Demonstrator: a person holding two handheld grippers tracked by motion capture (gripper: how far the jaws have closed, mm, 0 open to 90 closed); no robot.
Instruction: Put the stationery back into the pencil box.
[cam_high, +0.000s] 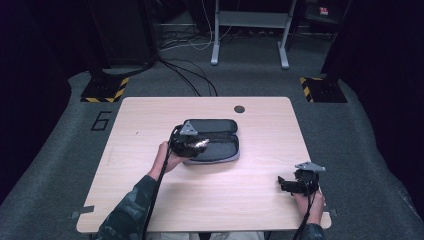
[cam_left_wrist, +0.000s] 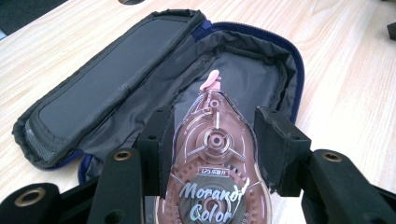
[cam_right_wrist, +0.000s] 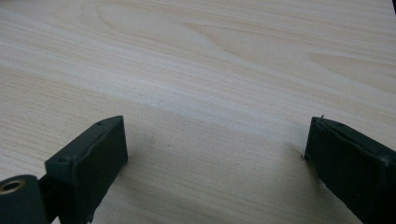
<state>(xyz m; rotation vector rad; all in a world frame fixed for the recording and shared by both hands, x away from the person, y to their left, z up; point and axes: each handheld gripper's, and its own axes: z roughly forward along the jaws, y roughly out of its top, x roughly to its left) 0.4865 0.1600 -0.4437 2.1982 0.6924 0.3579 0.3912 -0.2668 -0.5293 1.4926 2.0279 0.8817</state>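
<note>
Fingers of my left gripper are clamped on the flat sides of a translucent pink plastic correction-tape dispenser, teardrop-shaped, with its pink applicator tip pointing away from me. I hold it just above the open dark grey fabric pencil case with blue zip edging, which lies unzipped and flat near the middle of the bench, its padded lid folded toward the far edge. The dispenser's tip hangs over the case's soft inner lining.

Fingers of my right gripper stand well apart with nothing between them, resting over bare wood near the right front corner of the bench.

Handling notes, as I judge them:
- The dispenser looks light and rigid, with a smooth, glossy shell that could slip sideways under a weak grip.
- The best hold is across the broad middle of the body, where the pads sit now; the narrow tip and exposed tape are the fragile parts and should not be pinched.
- The case is soft and limp; its walls will yield, so the dispenser should be set down flat inside it.
</note>
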